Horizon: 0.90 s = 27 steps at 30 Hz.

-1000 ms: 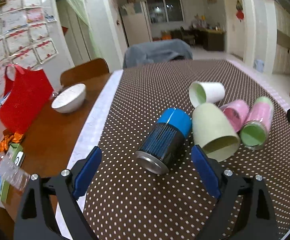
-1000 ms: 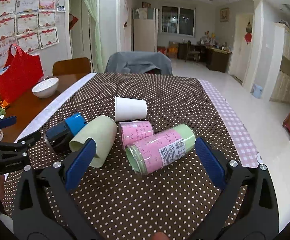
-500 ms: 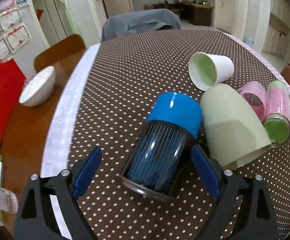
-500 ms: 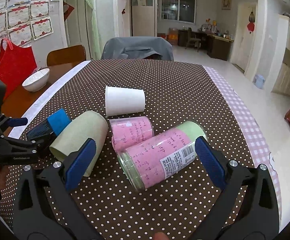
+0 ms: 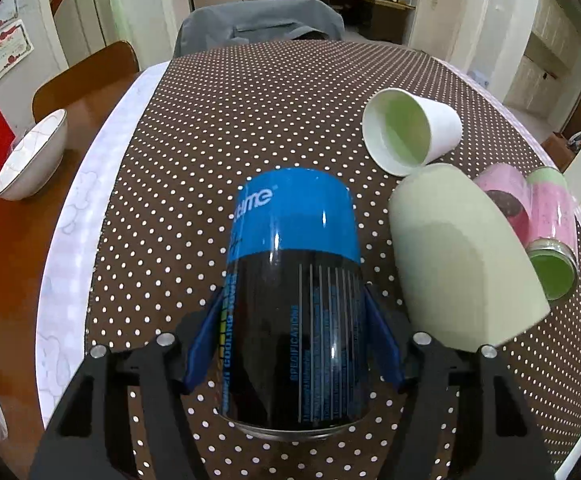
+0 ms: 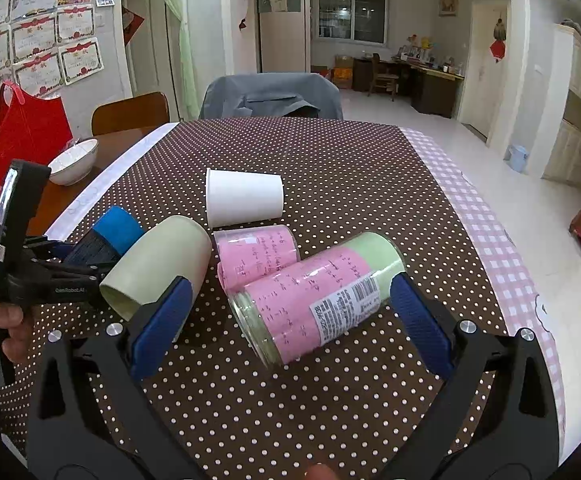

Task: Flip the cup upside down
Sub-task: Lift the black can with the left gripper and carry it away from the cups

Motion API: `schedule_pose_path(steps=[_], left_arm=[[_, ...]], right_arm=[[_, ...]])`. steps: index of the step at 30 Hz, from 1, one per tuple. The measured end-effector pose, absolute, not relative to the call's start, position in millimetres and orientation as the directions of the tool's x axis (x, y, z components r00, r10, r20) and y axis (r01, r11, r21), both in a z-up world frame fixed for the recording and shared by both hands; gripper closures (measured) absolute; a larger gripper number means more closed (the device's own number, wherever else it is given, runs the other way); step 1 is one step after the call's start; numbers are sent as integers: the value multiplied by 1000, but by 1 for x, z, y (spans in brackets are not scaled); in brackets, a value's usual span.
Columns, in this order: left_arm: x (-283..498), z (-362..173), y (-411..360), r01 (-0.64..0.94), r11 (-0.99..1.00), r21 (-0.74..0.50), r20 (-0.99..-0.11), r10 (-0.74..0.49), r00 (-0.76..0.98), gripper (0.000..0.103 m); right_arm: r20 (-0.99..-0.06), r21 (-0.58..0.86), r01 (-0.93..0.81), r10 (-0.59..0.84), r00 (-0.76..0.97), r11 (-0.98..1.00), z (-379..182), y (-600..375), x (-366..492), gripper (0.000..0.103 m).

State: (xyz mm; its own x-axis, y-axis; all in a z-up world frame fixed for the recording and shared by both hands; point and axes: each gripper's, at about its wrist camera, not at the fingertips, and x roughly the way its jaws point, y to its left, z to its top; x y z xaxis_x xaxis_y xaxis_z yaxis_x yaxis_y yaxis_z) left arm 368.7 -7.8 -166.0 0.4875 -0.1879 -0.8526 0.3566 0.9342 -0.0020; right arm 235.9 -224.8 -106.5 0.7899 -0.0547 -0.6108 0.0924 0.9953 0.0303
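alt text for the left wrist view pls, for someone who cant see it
The left gripper has its blue pads closed against both sides of a black-and-blue cup lying on its side on a brown polka-dot tablecloth. To its right lie a pale green cup, a white paper cup and two pink-labelled jars.

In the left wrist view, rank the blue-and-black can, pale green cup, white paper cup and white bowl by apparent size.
1. Blue-and-black can, nearest the camera, so inflated.
2. Pale green cup.
3. White paper cup and white bowl look alike; not ranked.
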Motion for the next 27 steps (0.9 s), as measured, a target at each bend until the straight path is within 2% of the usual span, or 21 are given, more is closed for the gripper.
schedule_pose_path(steps=[16,27], left_arm=[[277,-127,5,339,941,18,-792,-194,579,38],[168,-89,-41,493,870,1,-734,-334,591,38]], right_arm=[[-527,52,93,-52,848,994,-84,-230,163,6],[-466,84,155,-99,879,984,-80,-259,88,6]])
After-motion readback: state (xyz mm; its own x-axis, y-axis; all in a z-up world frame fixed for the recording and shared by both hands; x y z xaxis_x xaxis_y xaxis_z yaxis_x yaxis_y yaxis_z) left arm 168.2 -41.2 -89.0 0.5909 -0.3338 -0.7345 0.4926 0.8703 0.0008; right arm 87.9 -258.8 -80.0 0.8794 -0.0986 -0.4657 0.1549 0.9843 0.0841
